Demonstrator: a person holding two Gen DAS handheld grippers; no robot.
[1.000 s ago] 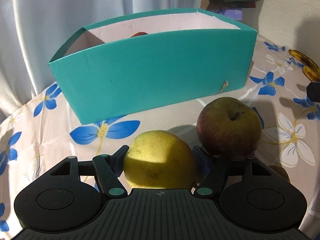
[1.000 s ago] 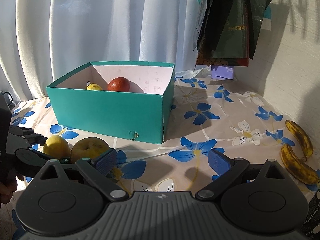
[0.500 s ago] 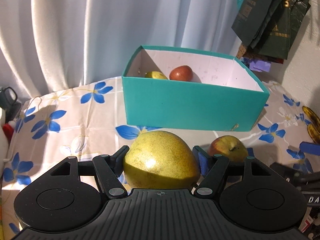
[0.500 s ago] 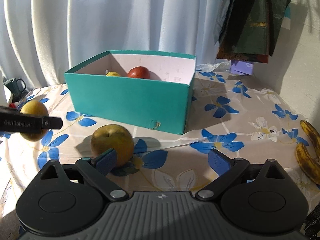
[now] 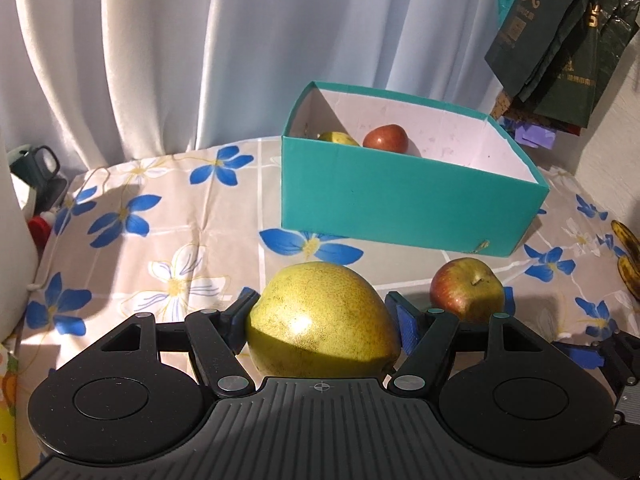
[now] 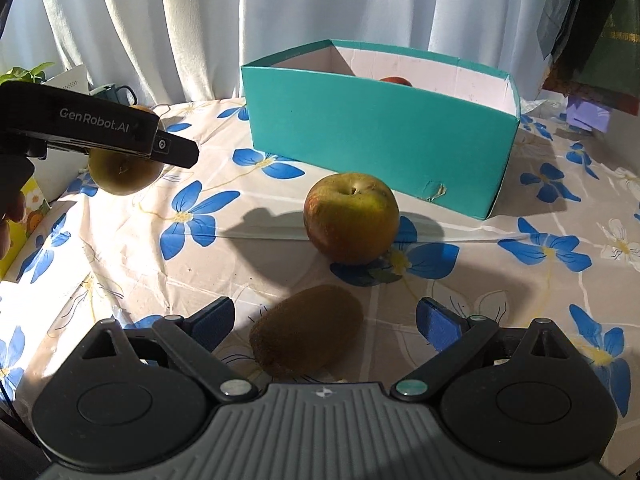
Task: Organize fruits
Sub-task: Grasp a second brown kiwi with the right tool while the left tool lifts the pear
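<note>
Black ribbed left gripper (image 5: 324, 316) body, blue-padded jaws, silver pivot screws

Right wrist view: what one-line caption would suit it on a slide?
Open right tool hovering around a kiwi, an apple and teal box ahead.

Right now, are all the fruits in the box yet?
Not yet. Two fruits already sit inside the teal box: a red apple and a yellow-green fruit. The left gripper is shut on a yellow pear, held above the table. Left to do: the apple and kiwi on the tablecloth, the kiwi lying between the open right gripper's fingers, plus bananas.
</note>
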